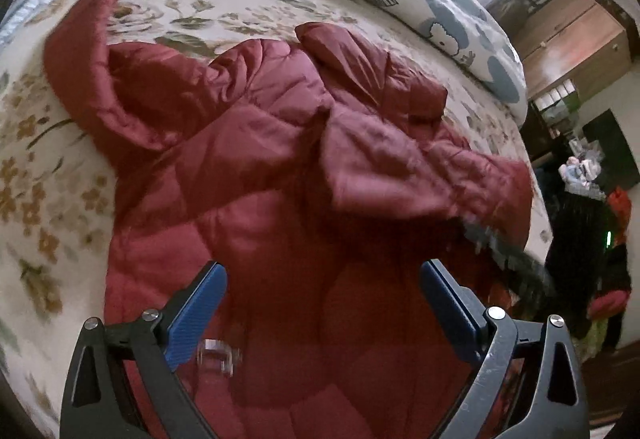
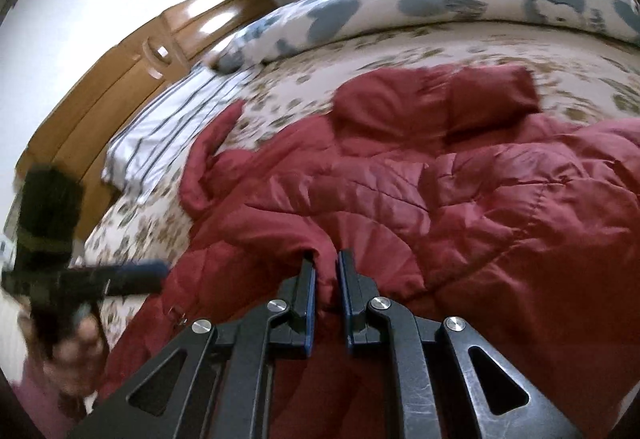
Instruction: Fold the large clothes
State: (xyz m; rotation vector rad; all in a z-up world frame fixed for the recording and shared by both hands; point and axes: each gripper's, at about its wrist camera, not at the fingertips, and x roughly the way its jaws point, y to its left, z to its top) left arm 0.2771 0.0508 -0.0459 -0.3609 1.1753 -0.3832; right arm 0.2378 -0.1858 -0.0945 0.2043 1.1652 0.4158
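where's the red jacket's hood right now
In the right wrist view the hood lies at the jacket's far end on the floral bedsheet, just short of the blue-patterned duvet.

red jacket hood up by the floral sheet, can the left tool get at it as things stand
Probably yes: the left tool is open over the red jacket, and the hood lies uncovered on the floral sheet.

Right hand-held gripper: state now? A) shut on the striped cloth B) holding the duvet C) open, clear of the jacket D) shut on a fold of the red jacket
D: the right hand-held gripper has its jaws closed on a pinched fold of the red jacket, while the left hand-held gripper is open.
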